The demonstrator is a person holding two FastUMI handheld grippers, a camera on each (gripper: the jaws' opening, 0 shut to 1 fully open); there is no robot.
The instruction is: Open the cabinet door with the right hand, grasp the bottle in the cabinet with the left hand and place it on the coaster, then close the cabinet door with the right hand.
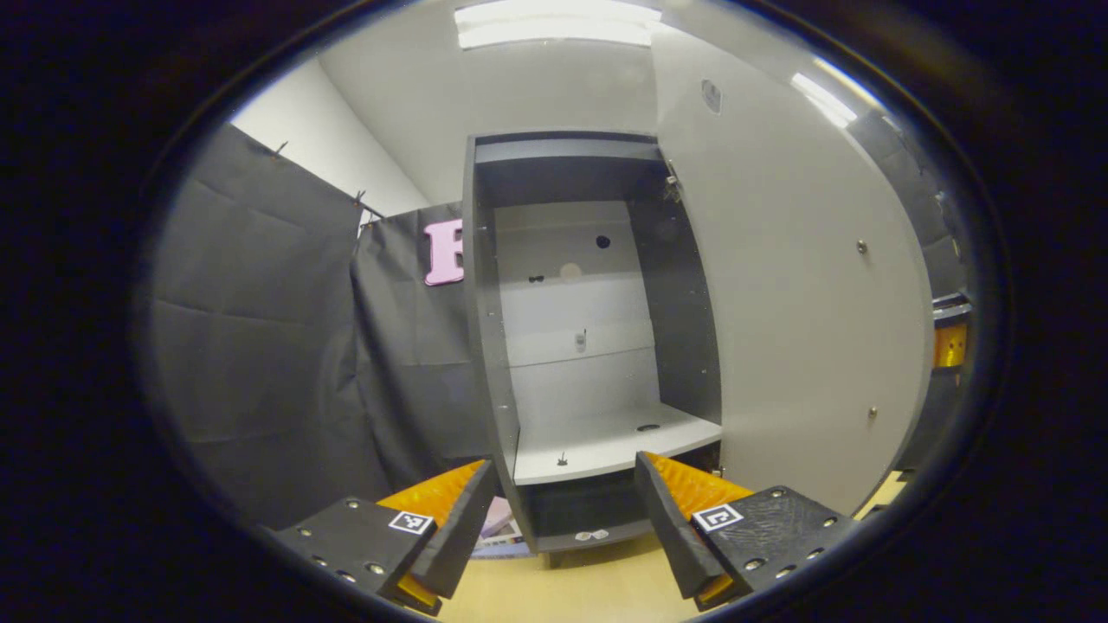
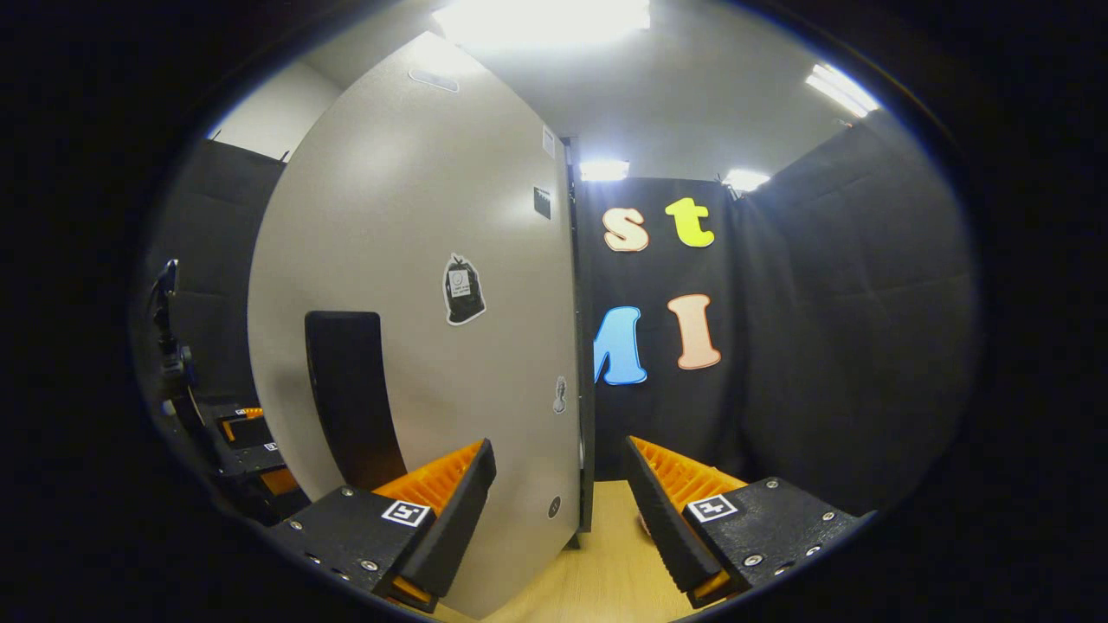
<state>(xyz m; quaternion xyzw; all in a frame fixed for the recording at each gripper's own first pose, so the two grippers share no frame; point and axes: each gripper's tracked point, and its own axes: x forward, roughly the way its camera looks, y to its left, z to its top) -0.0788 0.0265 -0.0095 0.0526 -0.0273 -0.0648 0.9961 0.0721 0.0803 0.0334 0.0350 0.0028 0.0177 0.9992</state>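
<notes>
With the cabinet [image 1: 571, 346] standing open ahead of my left gripper [image 1: 567, 528], its pale flat shelf [image 1: 606, 446] holds no bottle that I can see; dark panels frame it. The smooth grey cabinet door [image 2: 415, 285] swings out just beyond my right gripper [image 2: 558, 519], its edge between my wide jaws. A black handle [image 2: 351, 394] sits left. Left jaws wide, holding nothing, above the wooden desk [image 1: 571, 588].

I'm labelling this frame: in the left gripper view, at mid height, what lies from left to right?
Black cloth → cabinet's left side panel → open cabinet interior → open door → other gripper at the far right edge.
</notes>
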